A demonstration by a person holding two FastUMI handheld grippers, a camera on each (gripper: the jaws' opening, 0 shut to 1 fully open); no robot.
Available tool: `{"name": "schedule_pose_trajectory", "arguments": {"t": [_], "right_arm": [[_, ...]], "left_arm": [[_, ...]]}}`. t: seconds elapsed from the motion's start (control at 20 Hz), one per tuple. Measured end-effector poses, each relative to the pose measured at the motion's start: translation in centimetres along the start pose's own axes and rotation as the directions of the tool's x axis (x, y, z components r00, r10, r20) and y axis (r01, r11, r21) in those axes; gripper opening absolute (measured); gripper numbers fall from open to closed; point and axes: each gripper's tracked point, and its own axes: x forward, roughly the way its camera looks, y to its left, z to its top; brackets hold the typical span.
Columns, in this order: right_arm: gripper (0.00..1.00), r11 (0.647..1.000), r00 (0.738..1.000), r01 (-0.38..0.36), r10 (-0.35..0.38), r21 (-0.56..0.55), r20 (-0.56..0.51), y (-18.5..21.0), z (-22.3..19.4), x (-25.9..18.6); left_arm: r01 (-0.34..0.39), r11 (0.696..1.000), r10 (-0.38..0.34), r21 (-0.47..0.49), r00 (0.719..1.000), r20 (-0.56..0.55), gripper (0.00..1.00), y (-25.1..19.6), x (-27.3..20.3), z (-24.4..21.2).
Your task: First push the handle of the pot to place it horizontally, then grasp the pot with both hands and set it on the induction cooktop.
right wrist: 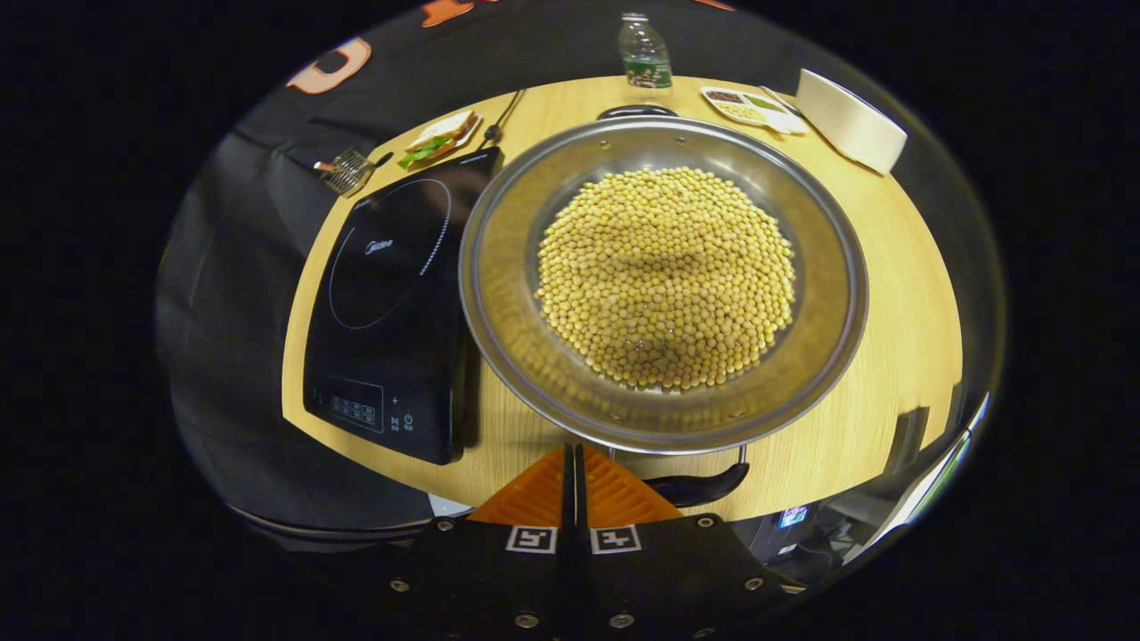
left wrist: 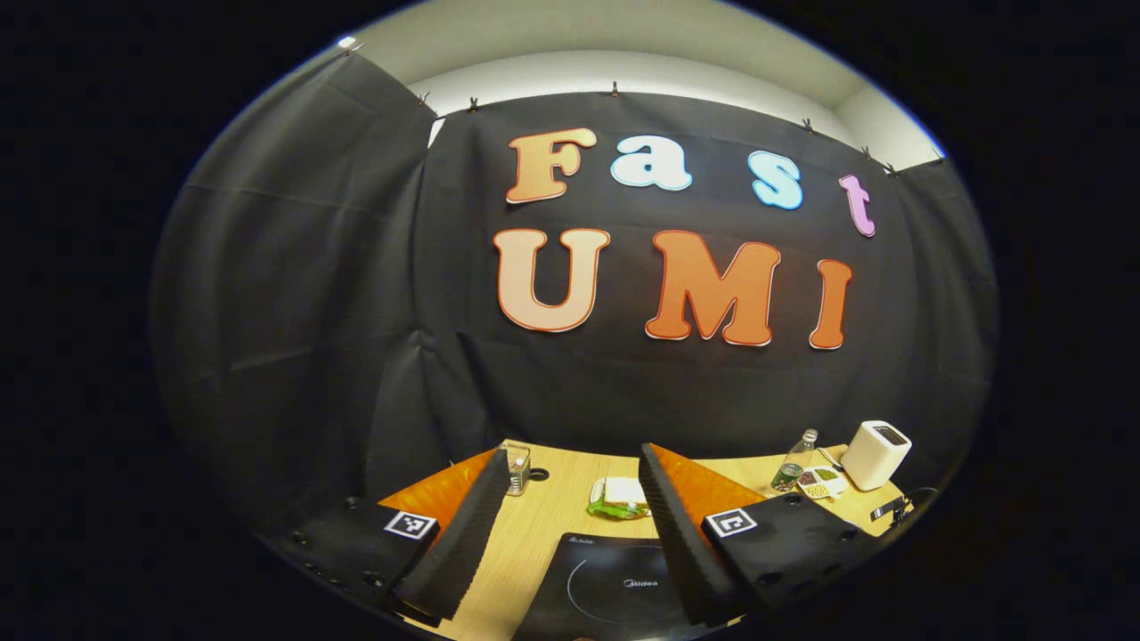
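Currently: right gripper closed, empty, at pot near handle; left gripper open; handle-push pending.

wooden table under pot, cooktop

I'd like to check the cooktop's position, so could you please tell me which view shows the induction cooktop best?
The right gripper view: the induction cooktop lies whole there, ring and control panel visible, left of the pot of beans on the table. The left gripper view catches part of its top, between that hand-held gripper's fingers.
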Motion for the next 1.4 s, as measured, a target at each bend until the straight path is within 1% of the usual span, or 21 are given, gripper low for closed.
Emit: {"name": "schedule_pose_trajectory", "arguments": {"t": [0.15, 0.45, 0.75, 0.95, 1.2, 1.25, 1.35, 1.4], "right_arm": [[0.00, 0.996, 0.999, 0.047, -0.047, 0.077, -0.005, -2.4, 0.4, 0.1], [0.00, 0.986, 0.996, 0.083, -0.086, 0.144, 0.020, -6.7, 2.6, 0.1], [0.00, 0.973, 0.997, 0.050, -0.060, 0.227, 0.038, -10.6, 4.7, 0.6], [0.00, 0.969, 0.999, 0.025, -0.036, 0.247, 0.039, -12.8, 6.1, 0.6], [0.00, 0.968, 0.999, -0.006, -0.005, 0.250, 0.044, -14.9, 7.6, 0.8], [0.00, 0.967, 0.999, -0.005, -0.005, 0.253, 0.040, -15.4, 7.9, 0.9], [0.00, 0.967, 0.999, 0.022, -0.030, 0.252, 0.026, -17.0, 8.5, 1.2], [0.00, 0.965, 0.999, 0.019, -0.027, 0.263, 0.028, -17.5, 8.9, 1.2]], "left_arm": [[-0.013, 1.000, 0.013, -0.007, 1.000, -0.025, 0.95, 0.2, 0.2, -0.8], [-0.009, 1.000, 0.010, 0.012, 0.998, -0.060, 0.95, -1.0, 0.4, -1.4], [0.003, 0.999, -0.001, 0.041, 0.998, -0.061, 0.95, -6.0, 0.4, -1.1], [-0.002, 0.999, 0.004, 0.039, 0.998, -0.065, 0.95, -8.4, -0.3, -0.9], [-0.026, 0.999, 0.029, 0.038, 0.995, -0.091, 0.95, -10.2, -0.7, -1.6], [-0.032, 0.999, 0.036, 0.042, 0.995, -0.094, 0.94, -10.3, -0.9, -1.7], [-0.048, 0.998, 0.053, 0.048, 0.993, -0.103, 0.94, -10.5, -1.2, -2.1], [-0.057, 0.997, 0.062, 0.049, 0.992, -0.107, 0.94, -10.5, -1.3, -2.2]]}}
